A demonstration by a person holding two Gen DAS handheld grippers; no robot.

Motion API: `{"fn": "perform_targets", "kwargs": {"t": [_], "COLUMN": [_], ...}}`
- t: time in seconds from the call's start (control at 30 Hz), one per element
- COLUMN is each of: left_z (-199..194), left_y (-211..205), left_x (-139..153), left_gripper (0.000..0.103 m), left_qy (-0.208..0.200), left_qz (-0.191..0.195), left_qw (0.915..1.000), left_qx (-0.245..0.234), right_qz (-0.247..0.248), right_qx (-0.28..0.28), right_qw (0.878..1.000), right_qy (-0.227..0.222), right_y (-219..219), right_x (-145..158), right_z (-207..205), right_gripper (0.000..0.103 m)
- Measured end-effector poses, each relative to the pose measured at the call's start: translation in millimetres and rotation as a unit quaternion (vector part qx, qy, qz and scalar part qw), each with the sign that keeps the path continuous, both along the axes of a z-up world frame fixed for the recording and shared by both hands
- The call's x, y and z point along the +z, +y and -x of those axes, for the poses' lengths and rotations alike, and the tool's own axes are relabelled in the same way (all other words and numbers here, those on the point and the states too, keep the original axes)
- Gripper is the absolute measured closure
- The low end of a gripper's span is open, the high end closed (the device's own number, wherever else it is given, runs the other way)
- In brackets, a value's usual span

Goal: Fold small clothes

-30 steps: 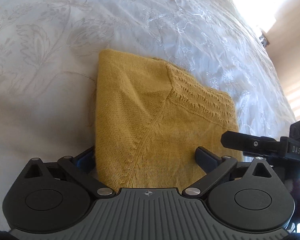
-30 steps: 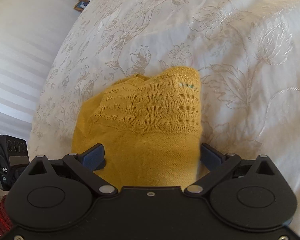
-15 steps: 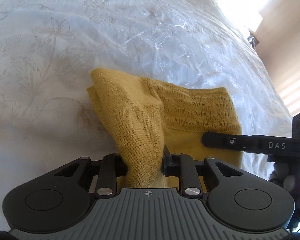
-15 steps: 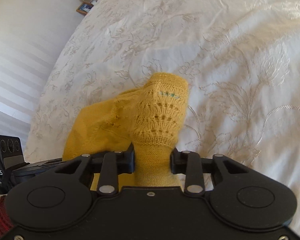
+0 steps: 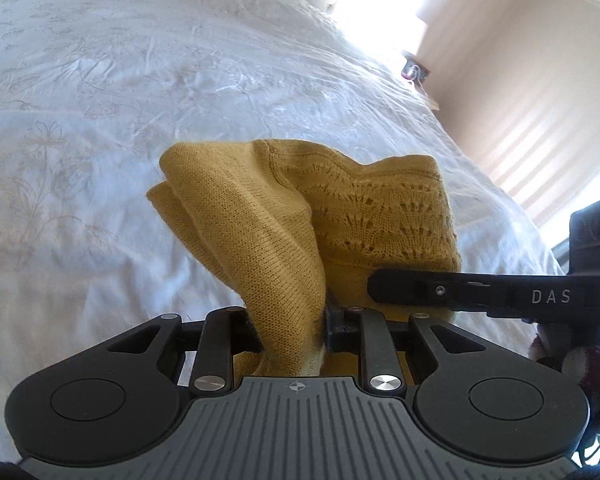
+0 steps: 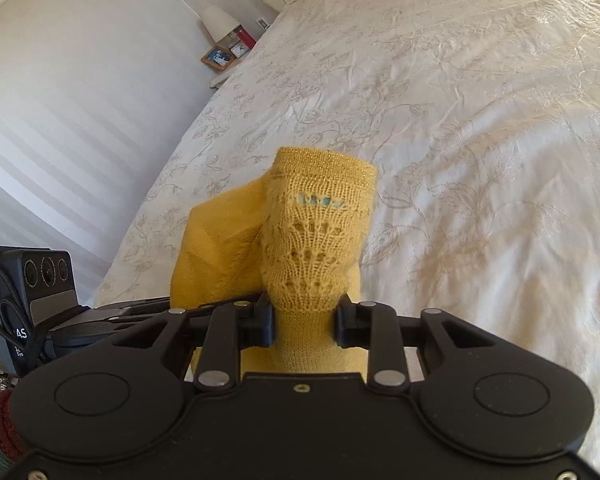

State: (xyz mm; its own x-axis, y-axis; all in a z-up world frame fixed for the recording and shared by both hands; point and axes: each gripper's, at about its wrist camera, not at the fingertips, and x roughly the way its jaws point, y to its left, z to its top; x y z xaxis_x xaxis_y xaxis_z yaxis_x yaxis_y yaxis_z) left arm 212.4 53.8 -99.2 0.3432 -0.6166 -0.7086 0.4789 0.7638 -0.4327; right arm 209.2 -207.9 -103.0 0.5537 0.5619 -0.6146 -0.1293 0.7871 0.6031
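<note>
Now both claws pinch the yellow knit garment (image 5: pixel 260 232) above the bedspread (image 5: pixel 100 120).

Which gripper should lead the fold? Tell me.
Probably neither alone. The left gripper and right gripper each pinch the yellow knit garment, lifted off the bedspread; the right holds the lacy part.

left gripper (image 5: pixel 290 330): jaws pinched (near-closed), tilted down | right gripper (image 6: pixel 304 320): same, at left's 3 o'clock
</note>
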Motion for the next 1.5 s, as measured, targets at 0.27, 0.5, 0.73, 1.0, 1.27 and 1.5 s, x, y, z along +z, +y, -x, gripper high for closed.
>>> {"fn": "perform_targets", "kwargs": {"t": [0.27,0.5,0.73,1.0,1.27,1.5], "left_z": [55.4,49.4,45.5,18.8,-24.5,-29.6], "left_y": [0.4,-1.8,28.5,3.9,-14.3,6.3], "left_x": [-11.7,-74.0,-73.3,-73.8,-115.7,-121.4], "left_gripper": [0.079,0.071,0.066,0.043,0.030,0.018], "left_qy": [0.031,0.005,0.013,-0.005,0.004,0.018], "left_qz": [-0.022,-0.202,-0.201,-0.161,-0.206,-0.189], "left_qw": [0.9988,0.9793,0.9793,0.9869,0.9785,0.9818], "left_qx": [-0.032,0.004,0.025,0.008,0.011,0.003], "right_qz": [-0.006,0.274,0.236,0.224,0.250,0.228], "right_qx": [0.022,-0.039,-0.053,-0.094,-0.112,-0.151], "right_qw": [0.999,0.958,0.967,0.968,0.953,0.949], "right_qy": [0.038,0.078,0.076,0.067,0.129,0.154], "right_y": [4.4,5.8,3.1,5.0,8.3,-3.3], "right_x": [-13.1,-73.5,-72.2,-75.7,-116.7,-134.6], "right_z": [49.7,45.8,67.7,37.9,-8.5,-8.8], "right_gripper": [0.064,0.046,0.038,0.026,0.016,0.001]}}
